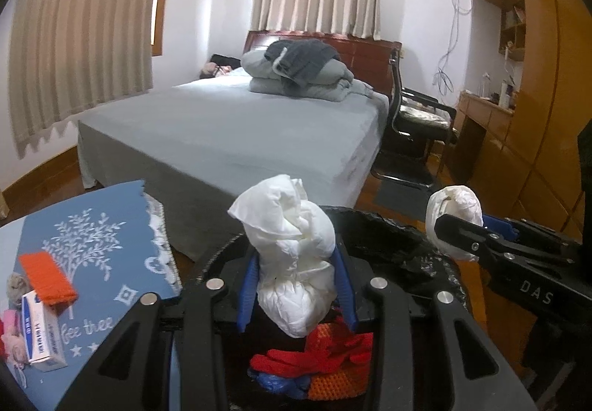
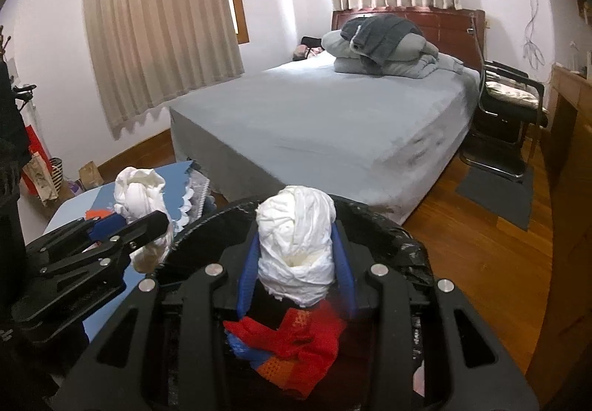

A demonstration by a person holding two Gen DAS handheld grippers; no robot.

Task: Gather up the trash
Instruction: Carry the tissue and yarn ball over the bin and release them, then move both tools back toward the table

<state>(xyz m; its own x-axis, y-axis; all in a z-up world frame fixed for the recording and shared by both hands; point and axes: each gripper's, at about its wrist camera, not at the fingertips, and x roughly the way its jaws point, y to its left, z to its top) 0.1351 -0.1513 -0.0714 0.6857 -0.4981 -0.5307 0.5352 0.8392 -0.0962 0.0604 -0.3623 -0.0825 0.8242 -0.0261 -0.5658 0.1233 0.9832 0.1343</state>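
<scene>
Right now both your tongs are loaded, and what matters is what lies beneath each wad. Your left gripper (image 1: pixel 296 285) has its blue fingers (image 1: pixel 251 285) drawn in against the sides of a crumpled white tissue wad (image 1: pixel 292 255); the wad stands roughly upright, its long axis running out along the fingers and past their tips. Your right gripper (image 2: pixel 296 263) is likewise pinched on a second, rounder white wad (image 2: pixel 296 244), also poking up beyond the tips.

Below and just ahead of both grippers sits the bin with the black liner (image 1: pixel 388 226), its rim curving around behind each wad. Red mesh scraps (image 1: pixel 325 351) already lie inside it, directly under the left fingers; the right wrist view shows the same red heap (image 2: pixel 296 340) under the right ones.

So the drop is straight down for either hand. I'd judge your right gripper sits more squarely over the opening, while the left hangs nearer the bin's edge, with the blue table mat (image 1: pixel 92 244) just off to its left. Ease the left one a touch rightward before letting go, or its tall wad may tip over the rim. An orange block (image 1: pixel 48 278) and a small carton (image 1: pixel 37 333) rest on that mat, left of the left gripper.
</scene>
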